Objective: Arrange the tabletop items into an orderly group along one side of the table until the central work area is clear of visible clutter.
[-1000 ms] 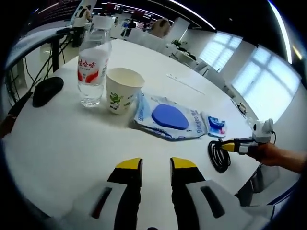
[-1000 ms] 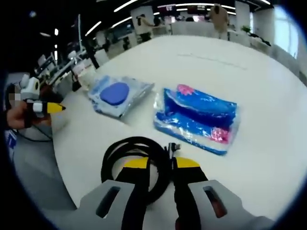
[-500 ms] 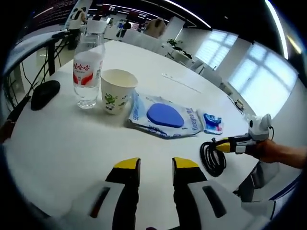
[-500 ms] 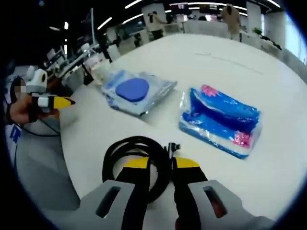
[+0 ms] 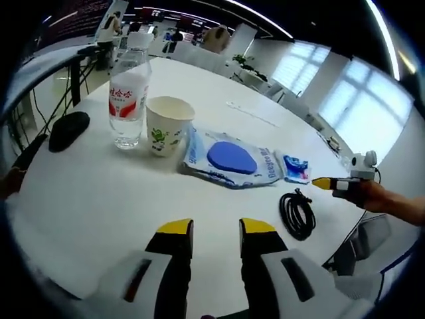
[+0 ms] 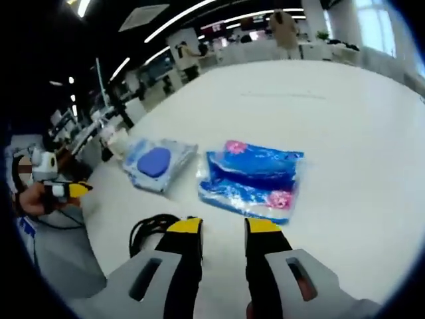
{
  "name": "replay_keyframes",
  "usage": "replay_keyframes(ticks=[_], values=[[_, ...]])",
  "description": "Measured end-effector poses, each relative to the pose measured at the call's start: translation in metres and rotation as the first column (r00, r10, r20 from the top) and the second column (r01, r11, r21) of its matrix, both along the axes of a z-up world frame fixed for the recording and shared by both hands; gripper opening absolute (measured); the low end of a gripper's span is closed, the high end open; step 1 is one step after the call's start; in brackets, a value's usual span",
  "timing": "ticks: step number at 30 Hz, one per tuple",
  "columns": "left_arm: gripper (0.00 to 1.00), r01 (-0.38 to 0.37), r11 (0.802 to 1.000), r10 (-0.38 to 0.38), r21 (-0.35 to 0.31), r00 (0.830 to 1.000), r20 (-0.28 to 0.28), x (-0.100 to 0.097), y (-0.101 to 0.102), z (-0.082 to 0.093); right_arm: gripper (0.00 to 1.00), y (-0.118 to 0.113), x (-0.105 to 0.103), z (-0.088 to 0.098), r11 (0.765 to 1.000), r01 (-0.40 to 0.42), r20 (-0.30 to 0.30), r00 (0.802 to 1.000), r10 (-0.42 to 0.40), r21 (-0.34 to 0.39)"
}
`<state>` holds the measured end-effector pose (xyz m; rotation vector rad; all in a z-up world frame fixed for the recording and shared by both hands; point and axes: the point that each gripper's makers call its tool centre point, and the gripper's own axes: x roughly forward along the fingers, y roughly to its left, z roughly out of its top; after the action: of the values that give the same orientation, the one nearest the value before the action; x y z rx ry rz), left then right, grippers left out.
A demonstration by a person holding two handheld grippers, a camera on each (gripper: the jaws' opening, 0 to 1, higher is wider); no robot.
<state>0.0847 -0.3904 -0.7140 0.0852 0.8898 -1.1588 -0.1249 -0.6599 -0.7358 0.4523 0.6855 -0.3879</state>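
Left gripper (image 5: 208,228) jaws parted, empty, low over table; right gripper (image 6: 224,228) jaws also parted, empty, its yellow tip and holding hand (image 5: 382,199) showing in left gripper view.

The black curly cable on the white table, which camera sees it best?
The left gripper view: the black coiled cable lies whole and uncovered on the white table. In the right gripper view, the cable is partly hidden behind that gripper's jaws.

Bright windows (image 5: 372,106), ceiling light strips (image 6: 179,13), distant desks (image 6: 312,50)
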Motion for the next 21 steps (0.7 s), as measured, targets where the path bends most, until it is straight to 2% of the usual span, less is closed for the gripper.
replay_keyframes(ticks=[3,6,9,12,16,19,21], values=[[0.27,0.017,1.0,-0.017,-0.004,1.0,0.011,-0.006,-0.001,0.006,0.22,-0.018,-0.011,0.001,0.997,0.082,0.006,0.997,-0.082,-0.007],[0.27,0.032,0.999,-0.032,-0.004,0.999,0.021,-0.009,-0.001,0.008,0.21,-0.036,-0.024,-0.003,0.985,0.169,-0.022,0.985,-0.17,-0.016],[0.28,0.044,0.999,-0.044,0.004,0.999,0.029,-0.013,0.001,0.009,0.22,-0.049,-0.024,-0.007,0.973,0.229,-0.009,0.973,-0.229,0.011],[0.29,0.047,0.999,-0.048,0.008,0.998,0.029,-0.014,0.002,0.008,0.21,-0.057,-0.017,-0.009,0.968,0.251,-0.002,0.968,-0.251,0.024],[0.29,0.042,0.999,-0.043,0.011,0.999,0.028,-0.014,0.005,0.009,0.19,-0.057,-0.006,-0.011,0.964,0.266,-0.015,0.964,-0.266,0.024],[0.28,0.025,0.999,-0.025,0.021,0.999,0.027,-0.011,0.008,0.007,0.1,-0.052,-0.004,-0.019,0.964,0.266,-0.063,0.963,-0.264,0.024],[0.28,0.019,0.999,-0.02,0.025,0.999,0.026,-0.01,0.01,0.006,0.05,-0.047,-0.001,-0.019,0.971,0.24,-0.064,0.969,-0.239,0.018]])
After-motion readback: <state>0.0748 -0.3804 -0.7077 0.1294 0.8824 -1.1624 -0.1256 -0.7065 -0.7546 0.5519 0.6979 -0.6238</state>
